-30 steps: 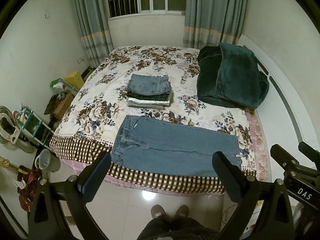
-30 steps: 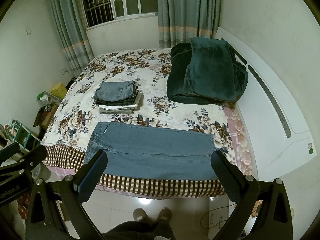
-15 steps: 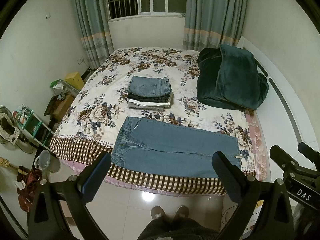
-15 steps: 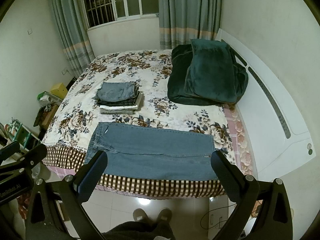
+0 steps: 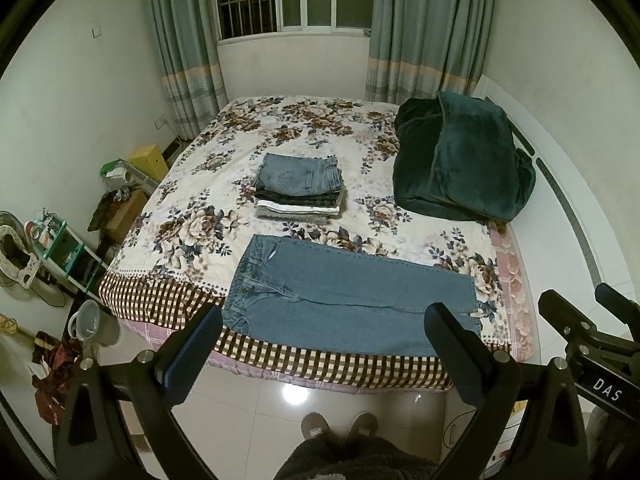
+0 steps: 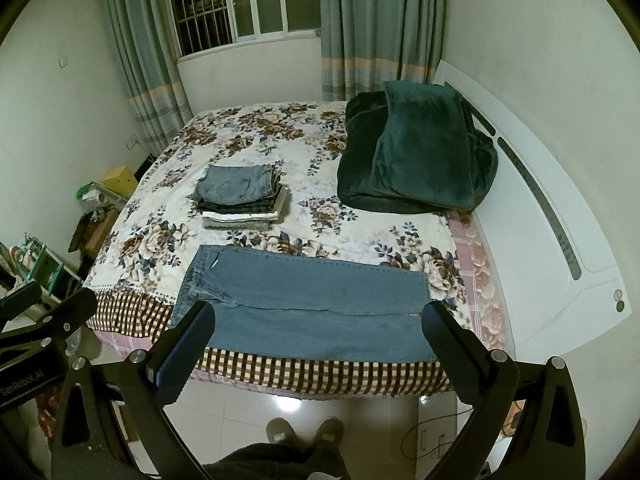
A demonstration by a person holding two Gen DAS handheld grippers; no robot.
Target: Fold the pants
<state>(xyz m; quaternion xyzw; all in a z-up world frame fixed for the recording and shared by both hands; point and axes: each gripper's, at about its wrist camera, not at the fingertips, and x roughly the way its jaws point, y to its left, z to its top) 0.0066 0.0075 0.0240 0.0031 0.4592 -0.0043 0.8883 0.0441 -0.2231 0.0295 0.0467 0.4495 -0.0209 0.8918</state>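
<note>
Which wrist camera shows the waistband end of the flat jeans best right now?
Left wrist: the flat jeans show their whole waistband beside the left claw. In the right wrist view, the right claw finger covers that corner.

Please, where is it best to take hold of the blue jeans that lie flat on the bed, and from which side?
The jeans lie flat across the bed's near edge, waistband left, hems right. Probably best: come from the near side, the open left gripper pinching the near waistband corner, the open right gripper the near hem corner. These edges overhang slightly, so a finger can slip under.
</note>
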